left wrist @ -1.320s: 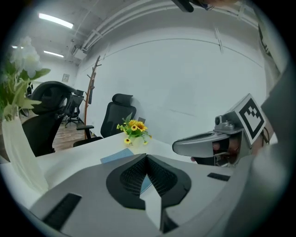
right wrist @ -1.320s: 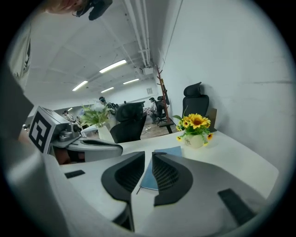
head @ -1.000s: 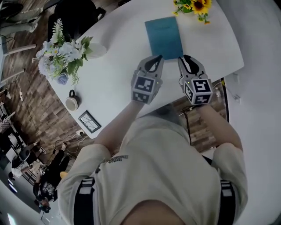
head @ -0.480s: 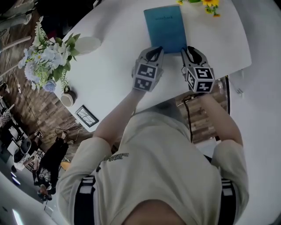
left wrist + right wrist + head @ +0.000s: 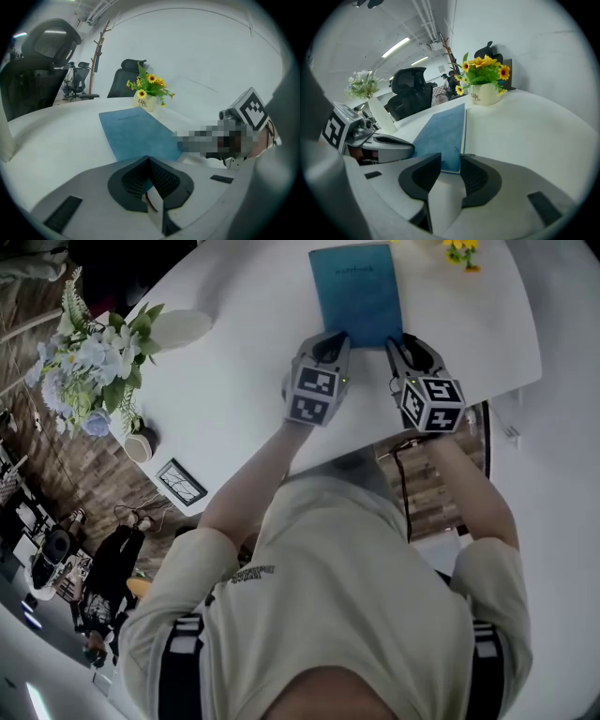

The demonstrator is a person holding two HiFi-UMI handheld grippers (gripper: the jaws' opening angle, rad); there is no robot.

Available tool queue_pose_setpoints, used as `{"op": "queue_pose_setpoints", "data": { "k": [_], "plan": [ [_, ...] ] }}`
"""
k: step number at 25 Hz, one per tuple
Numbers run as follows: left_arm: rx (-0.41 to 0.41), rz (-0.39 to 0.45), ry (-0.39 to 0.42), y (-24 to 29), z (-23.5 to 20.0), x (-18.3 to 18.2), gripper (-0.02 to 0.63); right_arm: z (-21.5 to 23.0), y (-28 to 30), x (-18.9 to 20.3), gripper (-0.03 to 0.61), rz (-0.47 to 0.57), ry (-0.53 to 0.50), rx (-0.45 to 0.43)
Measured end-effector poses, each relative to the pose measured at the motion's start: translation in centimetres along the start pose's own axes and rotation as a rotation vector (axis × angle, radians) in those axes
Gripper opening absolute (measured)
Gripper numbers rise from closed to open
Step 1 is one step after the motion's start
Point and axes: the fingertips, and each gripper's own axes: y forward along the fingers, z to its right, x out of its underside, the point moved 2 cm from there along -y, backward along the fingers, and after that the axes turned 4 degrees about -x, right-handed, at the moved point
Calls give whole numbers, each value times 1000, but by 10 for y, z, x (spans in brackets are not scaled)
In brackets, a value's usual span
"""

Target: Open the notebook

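A closed blue notebook (image 5: 356,292) lies flat on the white table (image 5: 234,390), its near edge toward me. My left gripper (image 5: 330,337) rests at its near-left corner. In the left gripper view the jaws (image 5: 149,160) meet, shut, with the notebook (image 5: 136,131) just beyond them. My right gripper (image 5: 401,338) sits at the near-right corner. Its jaws (image 5: 450,161) are opening, and the notebook's corner (image 5: 440,136) shows in the gap, untouched by the pads.
A pot of sunflowers (image 5: 459,249) stands beyond the notebook. A pale bouquet (image 5: 94,352) in a white vase (image 5: 178,329), a mug (image 5: 139,446) and a small framed picture (image 5: 183,486) line the table's left. The table's near edge runs just under both grippers.
Both grippers have come lower onto the table at the notebook's near corners. The head view has shifted, so the notebook sits higher in the picture.
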Motion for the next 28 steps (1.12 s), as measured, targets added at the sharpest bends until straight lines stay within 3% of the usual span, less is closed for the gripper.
{"op": "queue_pose_setpoints", "data": {
  "k": [4, 10, 15, 19, 23, 28],
  "plan": [
    [9, 5, -17, -3, 0, -2, 2, -5, -7, -9, 120, 29, -8, -5],
    [12, 87, -20, -32, 11, -32, 2, -35, -32, -37, 112, 112, -91, -46],
    [24, 186, 16, -77, 22, -75, 2, -84, -43, -64, 112, 181, -211, -139],
    [4, 226, 15, -112, 15, -95, 2, -124, -34, -68, 95, 179, -217, -232],
    [-34, 214, 30, -132, -2, -100, 2, -158, -15, -61, 95, 138, -253, -307],
    [-83, 119, 69, -129, -31, -80, 2, -195, 11, -50, 95, 94, -300, -377]
  ]
}}
